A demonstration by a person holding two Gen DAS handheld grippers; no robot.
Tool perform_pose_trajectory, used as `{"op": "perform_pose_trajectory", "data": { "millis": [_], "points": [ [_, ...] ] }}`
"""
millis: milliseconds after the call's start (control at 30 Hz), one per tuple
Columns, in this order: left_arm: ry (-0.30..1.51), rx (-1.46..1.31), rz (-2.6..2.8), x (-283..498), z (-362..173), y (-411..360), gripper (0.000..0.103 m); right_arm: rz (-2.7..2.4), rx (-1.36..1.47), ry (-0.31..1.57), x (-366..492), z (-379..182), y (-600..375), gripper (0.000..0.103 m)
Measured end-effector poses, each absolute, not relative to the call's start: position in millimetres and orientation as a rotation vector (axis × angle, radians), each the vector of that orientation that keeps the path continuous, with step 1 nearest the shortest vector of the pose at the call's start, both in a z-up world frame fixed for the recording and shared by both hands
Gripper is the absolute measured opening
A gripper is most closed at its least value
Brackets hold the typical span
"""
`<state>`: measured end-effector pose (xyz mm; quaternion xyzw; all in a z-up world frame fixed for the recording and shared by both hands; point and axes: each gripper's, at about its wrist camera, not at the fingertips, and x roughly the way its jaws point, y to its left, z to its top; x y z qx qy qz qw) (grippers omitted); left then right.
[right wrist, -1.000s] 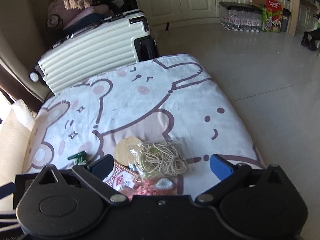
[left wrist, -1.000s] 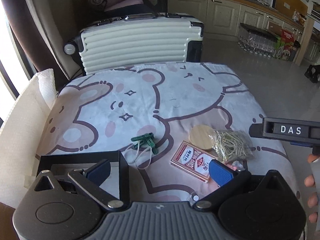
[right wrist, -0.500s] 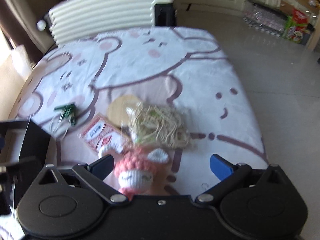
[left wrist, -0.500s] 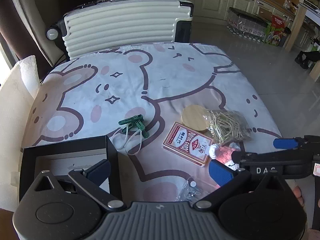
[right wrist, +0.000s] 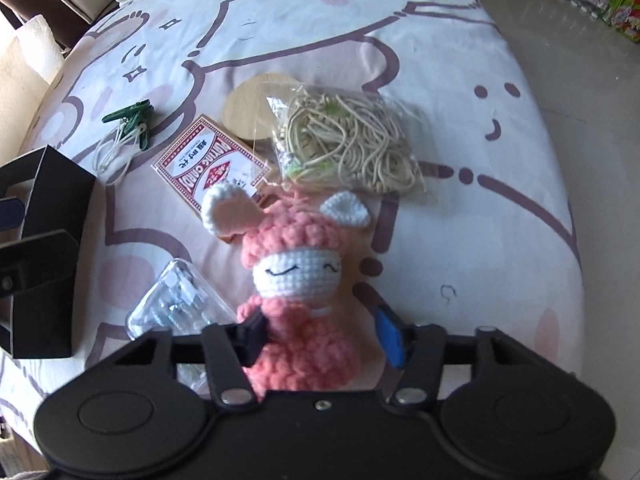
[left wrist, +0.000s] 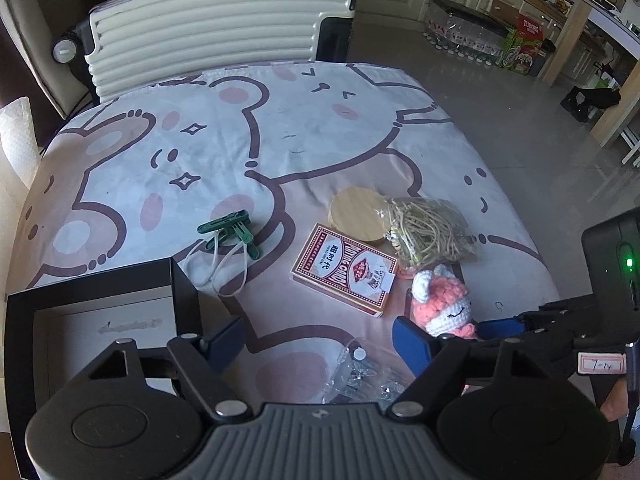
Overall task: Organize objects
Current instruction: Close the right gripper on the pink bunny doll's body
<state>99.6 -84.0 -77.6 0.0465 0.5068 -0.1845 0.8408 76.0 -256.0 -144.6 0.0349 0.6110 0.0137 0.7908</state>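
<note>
A pink and white crochet doll [right wrist: 296, 272] lies on the bear-print cloth [right wrist: 460, 240]. My right gripper [right wrist: 320, 336] points down over it, and its jaws are closing with the doll's body between them. The left pad touches the yarn; the blue right pad [right wrist: 387, 332] stands just off it. My left gripper [left wrist: 320, 344] hovers beside the doll [left wrist: 440, 308]. Its jaws are closing, and a clear bag of small metal parts [left wrist: 360, 376] lies untouched below them. Left of it stands an open black box [left wrist: 100, 312].
A red playing-card pack [left wrist: 344, 270], a round wooden lid [left wrist: 358, 214], a bag of beige cords [left wrist: 428, 232] and green clips on a white cord [left wrist: 232, 232] lie mid-table. A cream suitcase [left wrist: 208, 20] stands behind the table. Tiled floor lies to the right.
Both grippers have sunk toward the table and tilted down. The right one came down over the doll and its jaws narrowed around it. The left jaws narrowed a little.
</note>
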Motion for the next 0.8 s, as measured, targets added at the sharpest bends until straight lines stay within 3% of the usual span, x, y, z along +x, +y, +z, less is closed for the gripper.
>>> {"op": "perform_pose_trajectory", "data": {
  "millis": [333, 367, 733, 800],
  "points": [
    [1.149, 0.278, -0.456, 84.0, -104.0, -94.4, 0.081, 0.039, -0.003, 1.303, 81.5, -139.9, -241.0, 0.036],
    [1.157, 0.298, -0.467, 80.9, -107.8, -96.3, 0.081, 0.044, 0.003, 1.300, 82.8, -139.5, -239.6, 0.031],
    [1.199, 0.539, -0.569, 53.3, -154.2, -127.1, 0.082, 0.026, 0.038, 1.274, 85.4, -131.7, -243.2, 0.031],
    [1.217, 0.543, -0.562, 54.7, -160.7, -127.1, 0.087, 0.023, 0.047, 1.272, 85.3, -130.9, -245.5, 0.031]
  ]
}}
